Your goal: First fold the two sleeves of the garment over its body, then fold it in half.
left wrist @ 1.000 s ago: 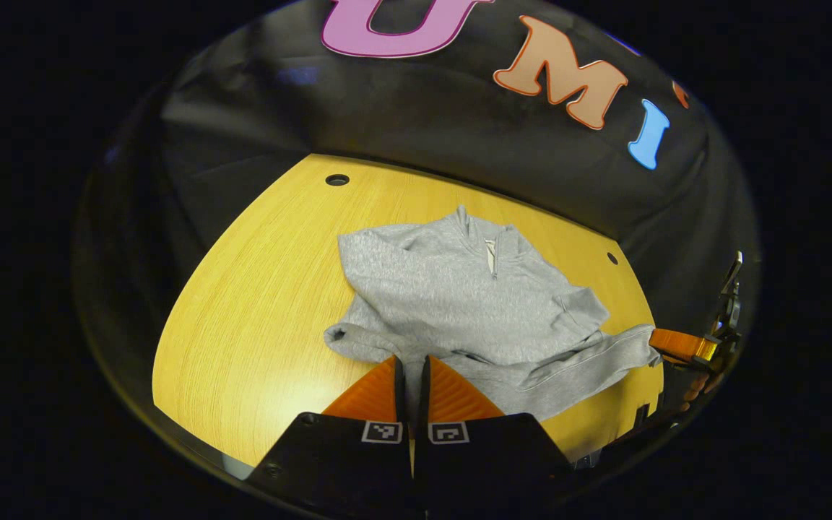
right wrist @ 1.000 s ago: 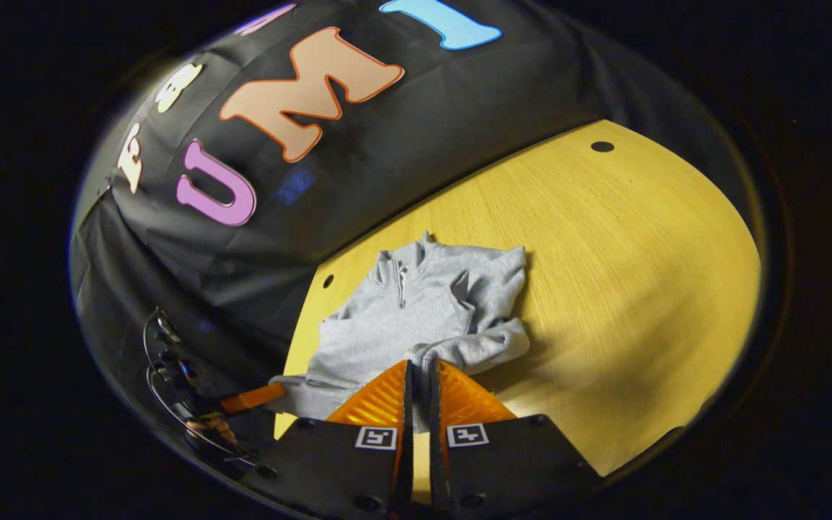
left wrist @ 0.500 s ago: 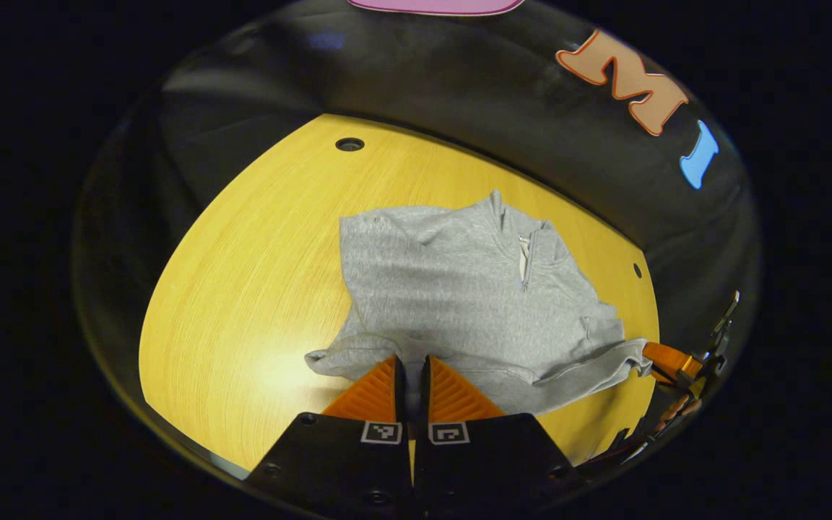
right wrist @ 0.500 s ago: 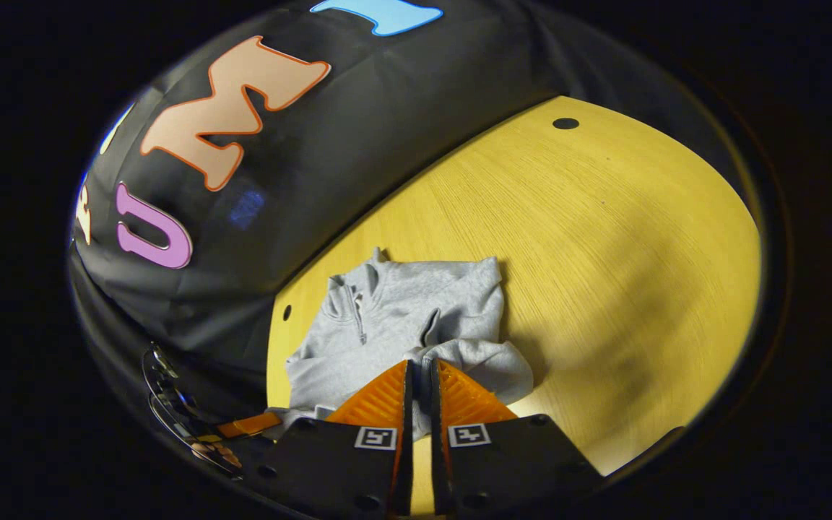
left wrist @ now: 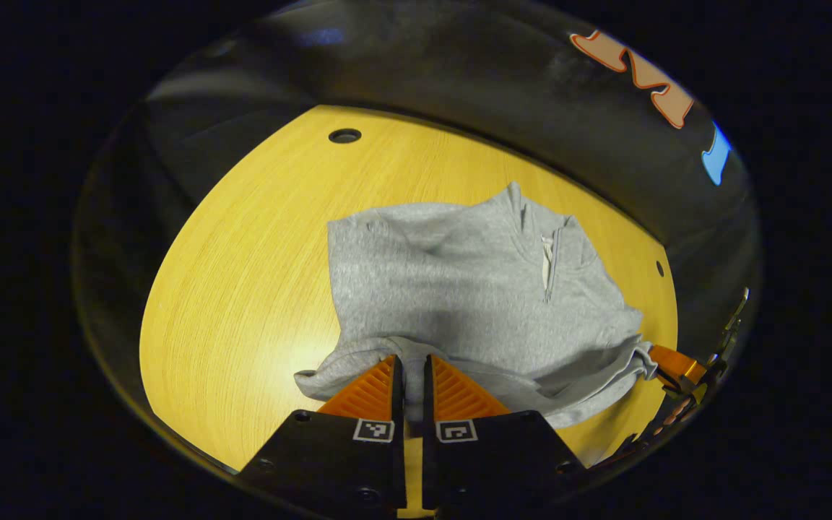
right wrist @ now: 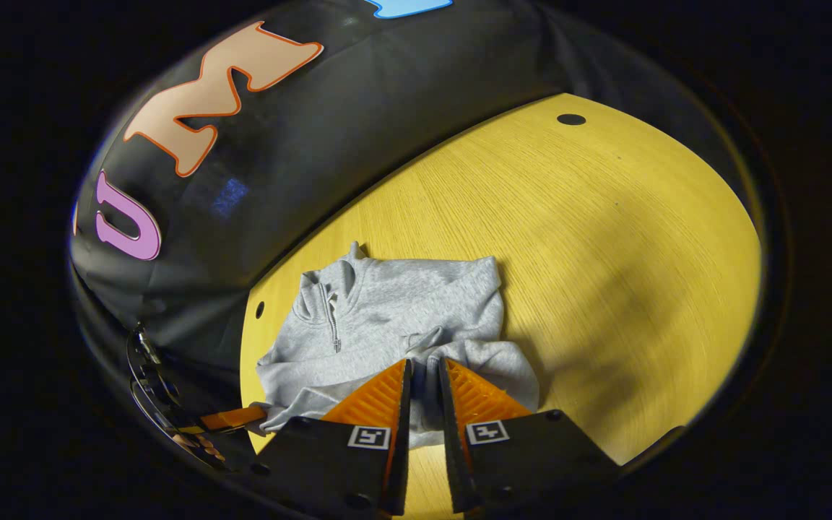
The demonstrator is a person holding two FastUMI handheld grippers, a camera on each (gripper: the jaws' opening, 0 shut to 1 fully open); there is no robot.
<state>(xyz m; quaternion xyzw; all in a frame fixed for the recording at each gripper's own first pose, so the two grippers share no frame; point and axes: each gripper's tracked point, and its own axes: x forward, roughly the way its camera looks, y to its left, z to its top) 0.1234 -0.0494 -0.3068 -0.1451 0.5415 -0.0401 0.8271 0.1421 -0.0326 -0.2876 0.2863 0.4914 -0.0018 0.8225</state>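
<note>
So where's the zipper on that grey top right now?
The zipper sits at the grey top's collar, on the far end from both grippers, toward the booth wall; in the left gripper view it's right of centre.

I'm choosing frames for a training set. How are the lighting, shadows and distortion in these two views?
Left gripper view: strong fisheye bend curves the table edge; a bright glare patch sits on the wood beside the grey garment; the booth wall is dark. Right gripper view: same bending; a soft broad shadow lies on the table right of the garment; the fabric is evenly lit and sharp.
</note>
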